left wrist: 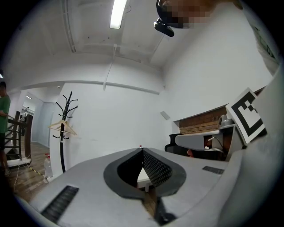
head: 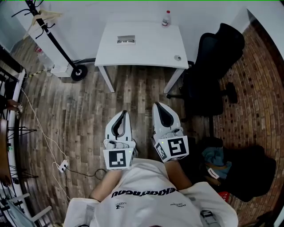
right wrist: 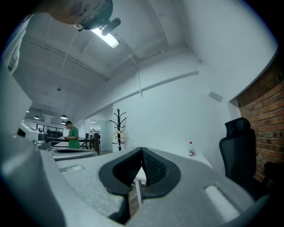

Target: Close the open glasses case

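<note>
brightly lit from a ceiling tube (left wrist: 118,13) overhead. strong fisheye bending, black vignetted corners. near foreground soft, slightly blurred.

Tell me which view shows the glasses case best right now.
The head view: the glasses case lies in plain sight on the white table, seen from above, though small. The left gripper view shows only a sliver of table past its jaws; the right gripper view shows the table's edge and a bottle, no case.

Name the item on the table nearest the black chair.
The small round thing at the table's near right corner; the bottle and grey case sit farther off.
</note>
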Demonstrator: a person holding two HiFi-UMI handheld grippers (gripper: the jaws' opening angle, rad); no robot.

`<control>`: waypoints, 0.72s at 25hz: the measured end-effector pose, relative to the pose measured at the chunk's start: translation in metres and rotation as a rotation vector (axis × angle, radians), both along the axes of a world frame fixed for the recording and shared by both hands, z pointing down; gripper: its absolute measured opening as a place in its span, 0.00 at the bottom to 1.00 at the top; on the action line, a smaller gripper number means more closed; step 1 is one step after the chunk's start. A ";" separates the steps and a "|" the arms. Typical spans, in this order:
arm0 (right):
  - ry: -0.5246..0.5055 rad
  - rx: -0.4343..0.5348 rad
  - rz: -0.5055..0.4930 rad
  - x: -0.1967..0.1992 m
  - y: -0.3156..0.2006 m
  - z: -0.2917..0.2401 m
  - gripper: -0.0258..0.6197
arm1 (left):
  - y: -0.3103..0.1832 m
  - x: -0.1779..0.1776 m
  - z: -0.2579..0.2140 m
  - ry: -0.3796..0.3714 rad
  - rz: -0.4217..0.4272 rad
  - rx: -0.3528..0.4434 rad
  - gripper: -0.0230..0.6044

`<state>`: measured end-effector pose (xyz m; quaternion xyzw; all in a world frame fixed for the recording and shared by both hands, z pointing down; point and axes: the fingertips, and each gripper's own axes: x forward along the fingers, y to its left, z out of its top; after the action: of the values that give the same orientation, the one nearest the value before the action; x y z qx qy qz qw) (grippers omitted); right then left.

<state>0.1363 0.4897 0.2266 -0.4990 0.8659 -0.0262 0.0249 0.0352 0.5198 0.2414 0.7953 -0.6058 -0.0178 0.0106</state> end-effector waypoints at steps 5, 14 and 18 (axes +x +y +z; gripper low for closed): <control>-0.005 0.001 0.040 -0.027 -0.051 -0.002 0.04 | -0.058 -0.029 -0.003 0.026 0.021 0.009 0.03; 0.007 -0.033 0.089 -0.038 -0.109 0.010 0.04 | -0.117 -0.050 0.013 0.054 0.045 -0.021 0.03; 0.008 -0.037 0.089 -0.046 -0.139 0.019 0.04 | -0.148 -0.060 0.025 0.051 0.032 -0.050 0.03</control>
<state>0.0908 0.3504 0.2458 -0.5376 0.8422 -0.0394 0.0134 -0.0248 0.3713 0.2667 0.8038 -0.5927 -0.0227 0.0464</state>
